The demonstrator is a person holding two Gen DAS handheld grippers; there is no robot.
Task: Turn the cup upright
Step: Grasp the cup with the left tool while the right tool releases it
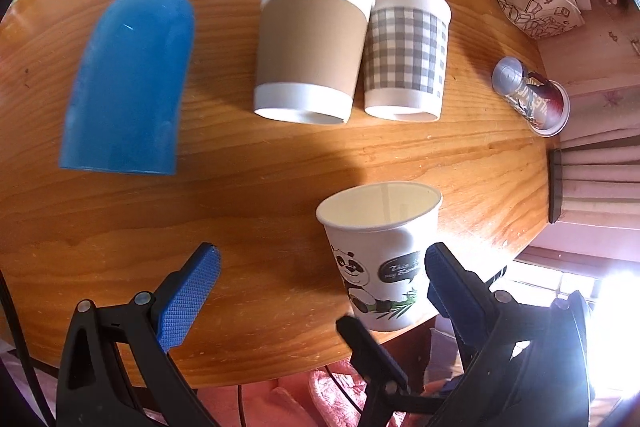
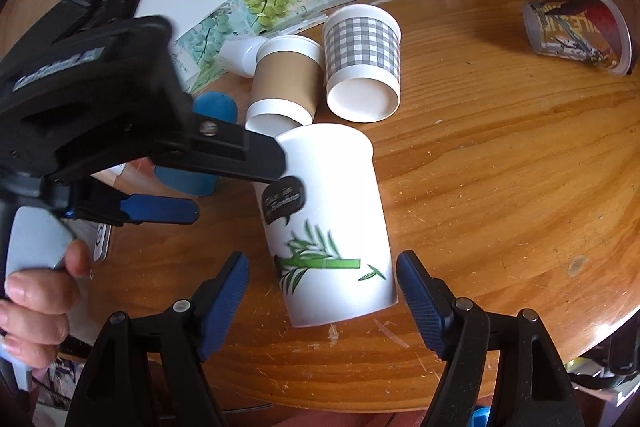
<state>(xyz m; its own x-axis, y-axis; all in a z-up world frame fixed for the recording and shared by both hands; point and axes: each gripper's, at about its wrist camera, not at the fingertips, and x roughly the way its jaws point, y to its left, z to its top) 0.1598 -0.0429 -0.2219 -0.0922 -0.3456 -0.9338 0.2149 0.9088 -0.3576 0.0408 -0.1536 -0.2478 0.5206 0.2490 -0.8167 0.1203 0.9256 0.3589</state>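
On the wooden table (image 1: pixel 248 187), panda cup (image 1: pixel 380 251) upright, bubble text unreadable, left claw (image 1: pixel 320 279) and right claw (image 2: pixel 322 287) both spread wide.

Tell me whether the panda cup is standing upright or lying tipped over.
Upright. The panda cup stands on its base on the table, open mouth up, the inside looking empty. Both grippers are open and clear of it.

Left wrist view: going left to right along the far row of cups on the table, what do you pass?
Blue cup lying on its side → brown-sleeved paper cup → grey checked paper cup, close against it → printed plastic cup lying tipped near the table's right edge.
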